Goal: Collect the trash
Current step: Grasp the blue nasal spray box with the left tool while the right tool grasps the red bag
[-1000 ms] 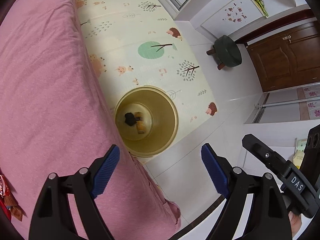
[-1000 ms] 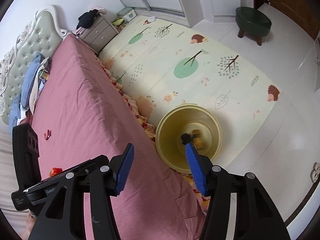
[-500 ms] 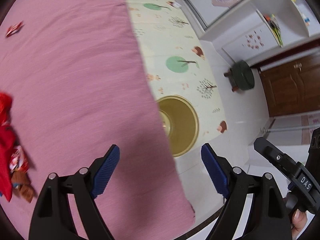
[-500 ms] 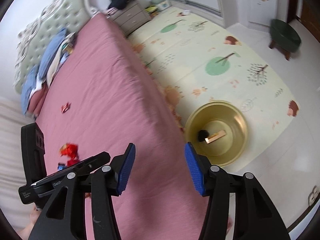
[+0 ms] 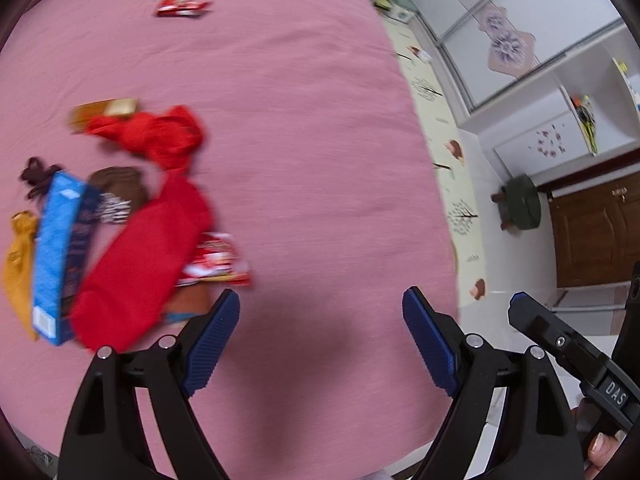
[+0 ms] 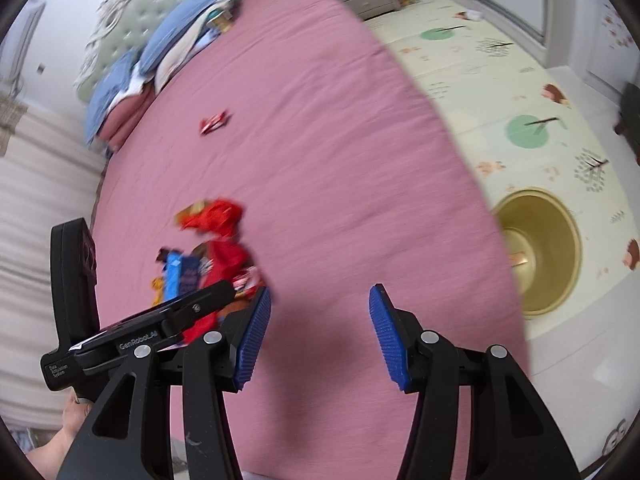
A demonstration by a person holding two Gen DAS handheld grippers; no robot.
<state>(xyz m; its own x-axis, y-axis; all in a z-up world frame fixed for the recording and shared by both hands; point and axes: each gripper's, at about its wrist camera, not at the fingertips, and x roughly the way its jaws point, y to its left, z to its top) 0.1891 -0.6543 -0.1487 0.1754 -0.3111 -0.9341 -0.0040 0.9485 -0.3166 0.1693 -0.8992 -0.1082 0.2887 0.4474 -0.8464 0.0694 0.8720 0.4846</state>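
A heap of trash lies on the pink bed (image 5: 312, 128): a blue box (image 5: 56, 256), a red cloth-like wrapper (image 5: 140, 256), a red and white snack wrapper (image 5: 214, 260), a yellow pouch (image 5: 18, 264) and brown pieces. A lone red wrapper (image 5: 182, 7) lies farther up the bed. My left gripper (image 5: 320, 320) hangs open over bare sheet, just right of the heap, nothing between its fingers. My right gripper (image 6: 318, 320) is open too, empty, right of the same heap (image 6: 216, 256). The yellow bin (image 6: 538, 248) stands on the floor beside the bed.
Blue and white pillows (image 6: 168, 40) lie by the padded headboard. A patterned play mat (image 6: 520, 92) covers the floor right of the bed. A dark green stool (image 5: 522, 202), a brown door (image 5: 596, 228) and white cabinets (image 5: 560, 120) stand beyond it.
Both grippers have swung from above the yellow bin leftward over the bed, and the trash heap has come into view at the left. Neither gripper's opening has changed.
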